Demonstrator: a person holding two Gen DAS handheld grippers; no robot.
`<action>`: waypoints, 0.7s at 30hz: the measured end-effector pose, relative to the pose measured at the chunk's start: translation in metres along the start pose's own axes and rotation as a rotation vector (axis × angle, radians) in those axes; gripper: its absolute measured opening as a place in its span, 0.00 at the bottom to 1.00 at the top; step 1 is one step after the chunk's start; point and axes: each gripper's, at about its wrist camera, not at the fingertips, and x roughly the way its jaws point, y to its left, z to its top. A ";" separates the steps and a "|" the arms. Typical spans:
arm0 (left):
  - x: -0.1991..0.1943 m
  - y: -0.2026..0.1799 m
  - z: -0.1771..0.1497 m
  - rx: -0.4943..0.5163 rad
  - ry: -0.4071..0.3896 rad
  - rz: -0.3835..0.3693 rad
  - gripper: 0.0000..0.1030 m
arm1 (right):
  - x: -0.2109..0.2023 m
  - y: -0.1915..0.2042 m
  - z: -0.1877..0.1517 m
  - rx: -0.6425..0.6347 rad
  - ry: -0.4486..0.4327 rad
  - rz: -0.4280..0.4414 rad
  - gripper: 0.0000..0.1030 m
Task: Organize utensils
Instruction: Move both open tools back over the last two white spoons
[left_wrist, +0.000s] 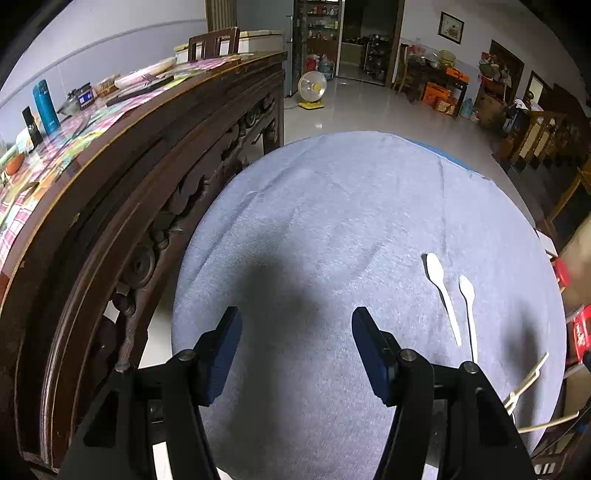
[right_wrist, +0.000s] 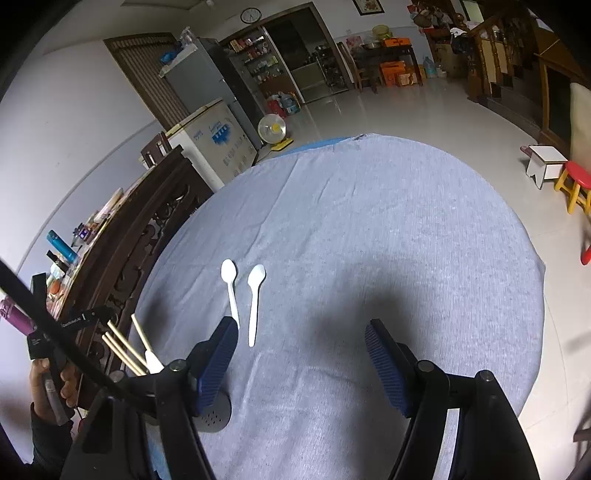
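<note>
Two white plastic spoons lie side by side on the blue-grey cloth of a round table (right_wrist: 406, 221). In the left wrist view one spoon (left_wrist: 441, 291) lies left of the other spoon (left_wrist: 469, 310), both to the right of my left gripper (left_wrist: 295, 325), which is open and holds nothing. In the right wrist view the spoons (right_wrist: 231, 288) (right_wrist: 255, 299) lie just ahead and left of my right gripper (right_wrist: 301, 332), also open with nothing between its fingers. Several pale wooden chopsticks (right_wrist: 125, 347) stick up at the left, partly hidden by the left finger (right_wrist: 218, 362).
A dark round perforated holder base (right_wrist: 216, 415) sits on the cloth by the chopsticks. A carved dark wooden sideboard (left_wrist: 129, 206) crowded with bottles and dishes stands close to the table's left. A person's hand (right_wrist: 48, 384) grips the other gripper's handle. Stools (right_wrist: 576, 188) stand on the floor at the right.
</note>
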 end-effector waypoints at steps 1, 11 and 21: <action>-0.002 -0.001 -0.001 0.003 -0.003 -0.001 0.61 | -0.001 0.001 -0.002 -0.001 0.000 0.001 0.72; -0.015 -0.003 -0.004 0.030 -0.048 0.027 0.61 | -0.008 0.005 -0.006 -0.020 0.013 -0.008 0.72; 0.011 0.000 0.006 0.033 0.059 -0.055 0.61 | 0.018 0.004 0.003 -0.056 0.119 -0.055 0.72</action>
